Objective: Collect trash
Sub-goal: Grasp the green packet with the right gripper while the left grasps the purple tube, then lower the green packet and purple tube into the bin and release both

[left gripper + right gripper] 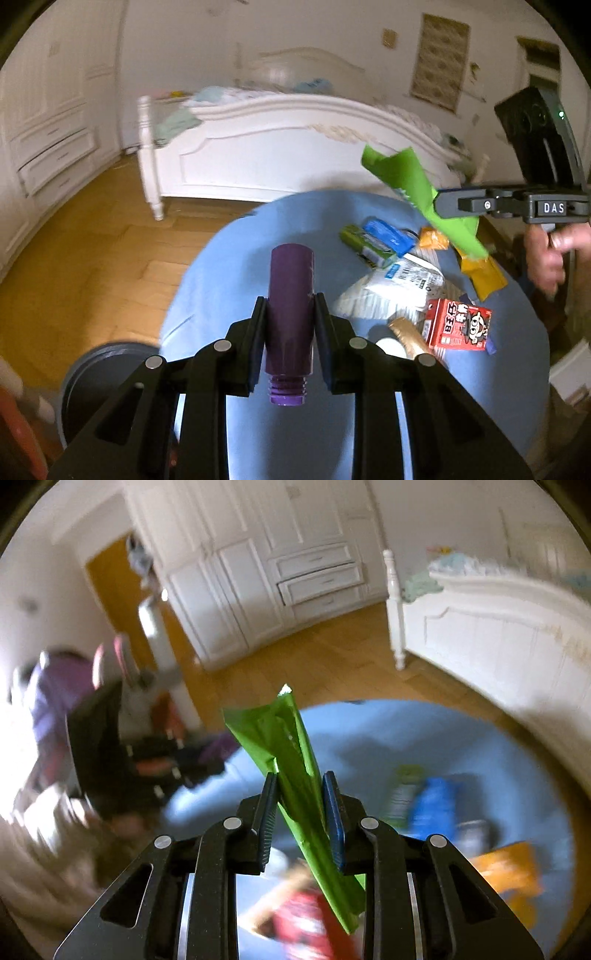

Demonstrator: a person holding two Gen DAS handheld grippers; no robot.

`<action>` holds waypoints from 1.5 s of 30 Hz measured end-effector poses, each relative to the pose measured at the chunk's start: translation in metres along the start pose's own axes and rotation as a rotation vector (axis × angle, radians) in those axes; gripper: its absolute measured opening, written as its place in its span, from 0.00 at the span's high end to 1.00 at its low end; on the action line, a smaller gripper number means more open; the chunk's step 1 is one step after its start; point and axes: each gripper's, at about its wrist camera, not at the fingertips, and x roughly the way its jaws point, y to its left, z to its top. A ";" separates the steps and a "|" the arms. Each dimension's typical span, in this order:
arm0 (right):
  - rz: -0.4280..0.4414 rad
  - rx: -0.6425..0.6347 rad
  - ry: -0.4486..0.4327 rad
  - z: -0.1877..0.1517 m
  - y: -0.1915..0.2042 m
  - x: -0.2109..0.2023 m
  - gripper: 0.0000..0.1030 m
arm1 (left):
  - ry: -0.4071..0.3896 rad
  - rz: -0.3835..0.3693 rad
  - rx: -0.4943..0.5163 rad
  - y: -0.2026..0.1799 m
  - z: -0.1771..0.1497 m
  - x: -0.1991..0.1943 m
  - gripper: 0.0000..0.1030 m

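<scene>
Left gripper (pixel 290 339): black jaws are standing nearly closed, pinching one purple cylindrical plastic bottle (pixel 291 295) by its smooth body, threaded neck pointing back toward the camera, cap missing from view. The bottle is hanging clear above the round bench covered in light-blue cloth (pixel 221 266).

Right gripper (pixel 301 812): blue-padded jaws are standing nearly closed, clamping one crinkled green plastic wrapper (pixel 291 746), a long flat sleeve whose lower end is running under the gripper body and out of sight. In the left wrist view the same wrapper is hanging in the air above the bench, held by the right gripper (pixel 439 205), with a hand (pixel 550 254) gripping its handle, cut off at the frame edge.

Remaining on the bench, right side, one of each:
- red printed carton (pixel 458 325), boxy;
- gold foil wrapper (pixel 406 334), partly hidden by the left gripper;
- white crumpled plastic bag with printed label (pixel 395 288);
- orange-yellow wrapper (pixel 484 277), partly under the green one;
- blue packet (pixel 386 234);
- green packet (pixel 364 247).

The right wrist view is blurring all of these beyond reading.

Beyond: wooden floor (pixel 92 240); white carved bed (pixel 258 147), bedding indistinct.
</scene>
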 end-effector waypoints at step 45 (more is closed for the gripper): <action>-0.058 0.138 0.335 -0.018 0.180 0.326 0.74 | 0.055 0.286 -0.570 0.190 -0.172 -0.039 0.76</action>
